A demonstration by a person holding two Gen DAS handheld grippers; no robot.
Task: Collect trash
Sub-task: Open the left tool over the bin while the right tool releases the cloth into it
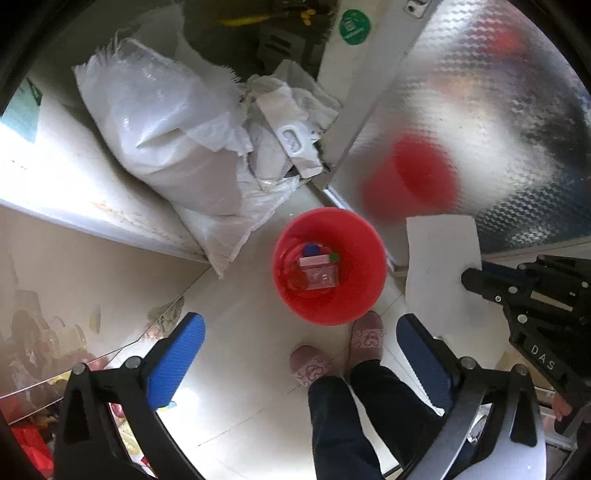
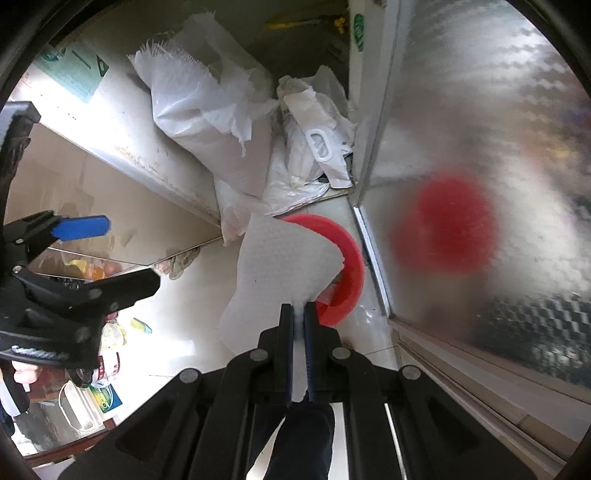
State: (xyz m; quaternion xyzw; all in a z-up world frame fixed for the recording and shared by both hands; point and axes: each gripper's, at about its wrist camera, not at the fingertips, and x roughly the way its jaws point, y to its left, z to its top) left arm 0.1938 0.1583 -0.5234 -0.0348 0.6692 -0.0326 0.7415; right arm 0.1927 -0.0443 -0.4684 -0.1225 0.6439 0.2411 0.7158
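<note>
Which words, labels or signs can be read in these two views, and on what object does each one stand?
"DAS": white letters on the black body of the right hand-held gripper, seen in the left wrist view.
Green round sticker on the white door frame: print too small to read.
Teal sheet on the white ledge: print blurred, unreadable.
Bottle label at lower left: characters too small to read.

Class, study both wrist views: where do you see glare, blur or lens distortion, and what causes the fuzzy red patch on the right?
Left wrist view: glare whitens the floor tiles; the fisheye bends the straight edges; the red bucket is sharp, while its smeared reflection sits on the textured metal panel. Right wrist view: the same blurred reflection; the paper towel stays crisp.
</note>
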